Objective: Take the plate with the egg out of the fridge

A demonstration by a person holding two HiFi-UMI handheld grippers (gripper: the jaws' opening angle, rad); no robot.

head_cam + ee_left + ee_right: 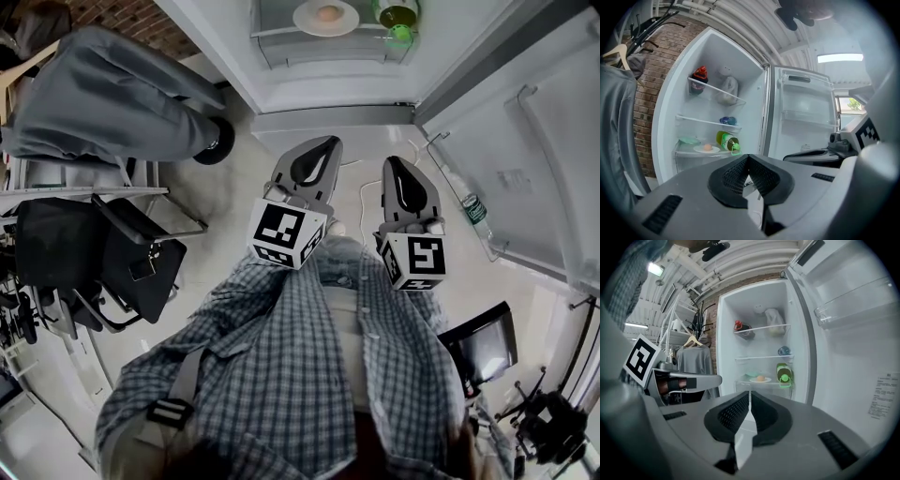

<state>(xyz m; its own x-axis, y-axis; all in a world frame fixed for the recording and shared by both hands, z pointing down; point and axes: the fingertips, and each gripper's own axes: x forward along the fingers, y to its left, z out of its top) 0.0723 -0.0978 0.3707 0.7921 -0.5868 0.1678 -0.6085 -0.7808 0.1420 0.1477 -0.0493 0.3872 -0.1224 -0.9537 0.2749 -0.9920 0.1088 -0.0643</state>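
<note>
**Open fridge: three shelves and what sits on them**

The shelves of the open fridge (677,101) all lie ahead of the left gripper (749,159), above and to the left of its jaws.

- **The lowest shelf (684,152)** is the one nearest the jaws. It carries a white plate (699,150) with an egg (707,147) on it. A green bottle (724,140) lies on its side just right of the plate, its cap pointing toward the jaws. A pale green item (688,140) sits left of the plate.
- **The middle shelf (701,120)**, higher above the jaws, holds a small blue item (727,121) at its right end.
- **The top shelf (712,89)**, farthest above the jaws, carries a dark bottle (699,80) with a red cap on the left. A white bag (728,89) sits on the right.
</note>
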